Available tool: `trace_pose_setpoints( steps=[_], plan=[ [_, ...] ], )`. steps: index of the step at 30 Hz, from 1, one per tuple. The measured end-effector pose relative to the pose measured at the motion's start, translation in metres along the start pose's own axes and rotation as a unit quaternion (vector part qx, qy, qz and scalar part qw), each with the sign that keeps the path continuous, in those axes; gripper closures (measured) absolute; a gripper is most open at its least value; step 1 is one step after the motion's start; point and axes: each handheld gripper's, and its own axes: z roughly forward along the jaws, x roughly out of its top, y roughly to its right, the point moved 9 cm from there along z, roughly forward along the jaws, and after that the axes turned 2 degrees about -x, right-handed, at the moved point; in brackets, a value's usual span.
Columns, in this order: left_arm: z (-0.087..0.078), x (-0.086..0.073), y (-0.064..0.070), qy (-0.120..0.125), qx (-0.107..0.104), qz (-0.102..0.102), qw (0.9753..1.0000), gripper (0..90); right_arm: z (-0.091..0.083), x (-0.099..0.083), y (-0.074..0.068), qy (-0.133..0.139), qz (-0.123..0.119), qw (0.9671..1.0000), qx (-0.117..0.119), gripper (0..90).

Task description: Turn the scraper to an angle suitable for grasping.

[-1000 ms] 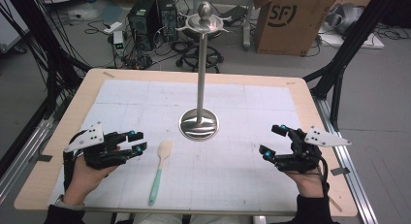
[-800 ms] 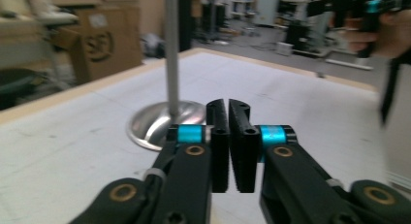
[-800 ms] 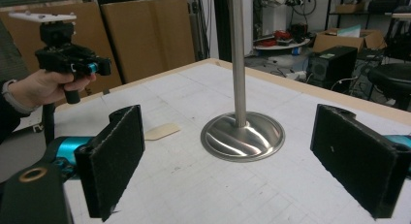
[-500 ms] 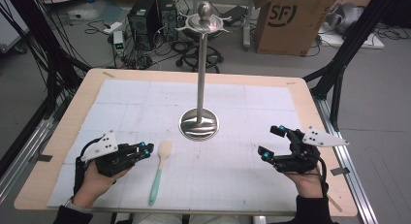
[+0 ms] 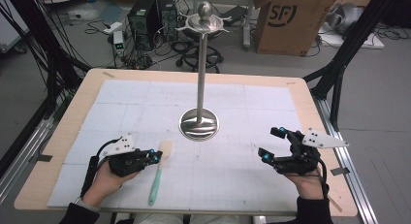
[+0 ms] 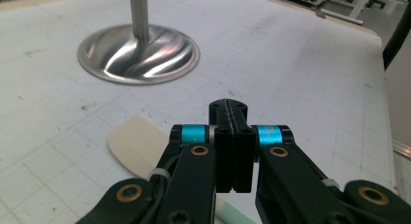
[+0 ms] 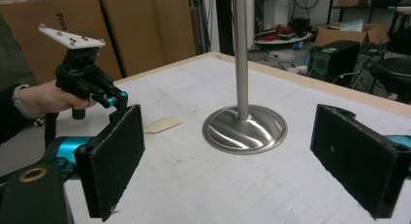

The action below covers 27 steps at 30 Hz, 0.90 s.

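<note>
Now the left gripper (image 5: 154, 155) is seen with jaws pressed together, empty, brought in just beside the cream blade of the spatula (image 5: 160, 171) lying on the mat (image 5: 242, 136), while the right gripper (image 5: 272, 144) is held wide apart, unmoved, near the steel stand (image 5: 199, 122).
</note>
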Motion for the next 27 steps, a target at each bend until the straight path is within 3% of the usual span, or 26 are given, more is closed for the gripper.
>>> trace_pose_setpoints(
  steps=[3, 6, 12, 18, 22, 27],
  plan=[
    [0.009, -0.007, 0.000, -0.021, -0.009, -0.005, 0.9997, 89.8, -0.001, -0.001, 0.000, -0.001, -0.001, 1.0000, -0.001, 11.5],
    [0.016, -0.012, -0.003, -0.048, -0.004, -0.002, 0.9989, 89.9, -0.002, -0.002, 0.001, -0.001, -0.002, 1.0000, -0.004, 11.5],
    [0.026, -0.017, -0.007, -0.071, -0.009, -0.019, 0.9973, 89.9, -0.003, -0.004, -0.001, -0.003, -0.002, 1.0000, -0.004, 11.5],
    [0.034, -0.020, -0.014, -0.095, 0.000, -0.030, 0.9950, 89.9, -0.004, -0.004, -0.002, -0.004, -0.003, 1.0000, -0.004, 11.5],
    [0.039, -0.025, -0.011, -0.113, -0.003, -0.018, 0.9934, 89.9, -0.005, -0.004, -0.001, -0.003, -0.001, 1.0000, -0.006, 11.5],
    [0.041, -0.029, -0.012, -0.126, 0.003, -0.017, 0.9919, 89.9, -0.007, -0.003, 0.001, -0.001, 0.000, 1.0000, -0.007, 11.5]
  ],
)
